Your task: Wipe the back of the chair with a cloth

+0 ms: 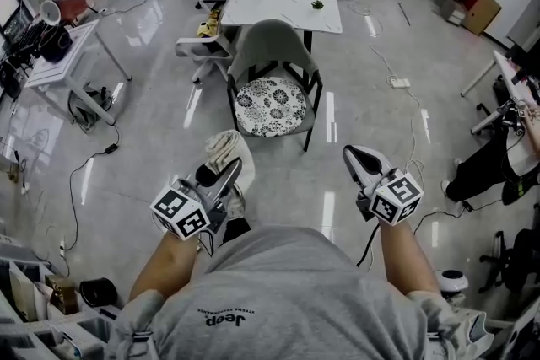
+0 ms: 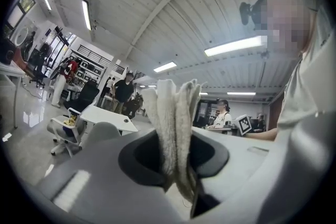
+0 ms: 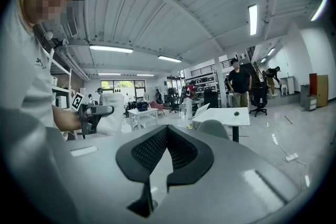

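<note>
A grey chair [image 1: 272, 88] with a black-and-white patterned seat cushion stands ahead on the floor, its curved back [image 1: 268, 42] on the far side from me. My left gripper [image 1: 221, 174] is shut on a folded off-white cloth [image 1: 228, 149], held low and well short of the chair. In the left gripper view the cloth [image 2: 174, 113] stands up between the jaws of the left gripper [image 2: 173, 152]. My right gripper [image 1: 359, 160] is shut and empty, to the right at about the same height. Its jaws meet in the right gripper view [image 3: 165, 149], where the chair [image 3: 212, 127] shows beyond them.
A white table [image 1: 287, 0] stands just behind the chair, with a white office chair [image 1: 202, 45] at its left. Another white table [image 1: 63, 55] is at the far left. Cables and a power strip [image 1: 398, 83] lie on the shiny floor. A seated person [image 1: 494, 164] is at right.
</note>
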A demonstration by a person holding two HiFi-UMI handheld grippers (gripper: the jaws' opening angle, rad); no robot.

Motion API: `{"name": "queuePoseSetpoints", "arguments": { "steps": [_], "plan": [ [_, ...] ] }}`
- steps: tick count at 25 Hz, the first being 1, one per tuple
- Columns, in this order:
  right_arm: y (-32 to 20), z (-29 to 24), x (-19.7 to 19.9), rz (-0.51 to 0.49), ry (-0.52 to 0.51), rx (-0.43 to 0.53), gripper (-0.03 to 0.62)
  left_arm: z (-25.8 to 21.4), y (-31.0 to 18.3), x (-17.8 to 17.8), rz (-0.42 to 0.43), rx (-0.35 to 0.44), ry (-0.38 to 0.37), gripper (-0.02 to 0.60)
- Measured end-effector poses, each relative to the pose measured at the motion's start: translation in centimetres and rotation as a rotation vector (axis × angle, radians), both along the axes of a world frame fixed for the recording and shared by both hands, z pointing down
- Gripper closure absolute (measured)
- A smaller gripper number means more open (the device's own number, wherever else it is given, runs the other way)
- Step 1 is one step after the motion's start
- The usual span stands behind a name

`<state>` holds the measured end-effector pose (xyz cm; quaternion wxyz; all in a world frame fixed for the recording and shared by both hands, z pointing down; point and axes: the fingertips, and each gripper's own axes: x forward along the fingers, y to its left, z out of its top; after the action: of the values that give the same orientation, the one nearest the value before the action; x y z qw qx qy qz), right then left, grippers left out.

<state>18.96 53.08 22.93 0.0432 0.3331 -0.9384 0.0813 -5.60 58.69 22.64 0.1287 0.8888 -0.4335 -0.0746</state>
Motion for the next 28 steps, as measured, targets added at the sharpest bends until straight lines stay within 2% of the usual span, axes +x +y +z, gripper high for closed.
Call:
{"name": "queuePoseSetpoints", "arguments": {
  "steps": [6,10,15,23,26,28],
  "plan": [
    [-8.5,-0.3,-6.8,0.076,0.023,0.007,0.592,0.7,-11.0,-7.2,0.087,0.019,0.022,0.426],
    [-14.3,-1.0,-12.5,0.101,0.036,0.010,0.592,0.1,-18.2,-12.2,0.142,0.030,0.002,0.426],
    [-20.4,-1.1,-17.7,0.114,0.063,0.003,0.592,-0.2,-25.8,-17.0,0.170,0.038,0.001,0.426],
    [-28.7,1.2,-19.6,0.108,0.085,-0.060,0.592,2.1,-34.0,-19.8,0.145,-0.011,0.011,0.426],
    [-31.9,1.6,-18.9,0.083,0.077,-0.074,0.592,2.8,-36.6,-19.4,0.113,-0.042,0.001,0.426],
    [-34.7,2.1,-17.2,0.055,0.063,-0.081,0.592,3.4,-38.5,-18.0,0.081,-0.059,-0.013,0.426]
  ]
}}
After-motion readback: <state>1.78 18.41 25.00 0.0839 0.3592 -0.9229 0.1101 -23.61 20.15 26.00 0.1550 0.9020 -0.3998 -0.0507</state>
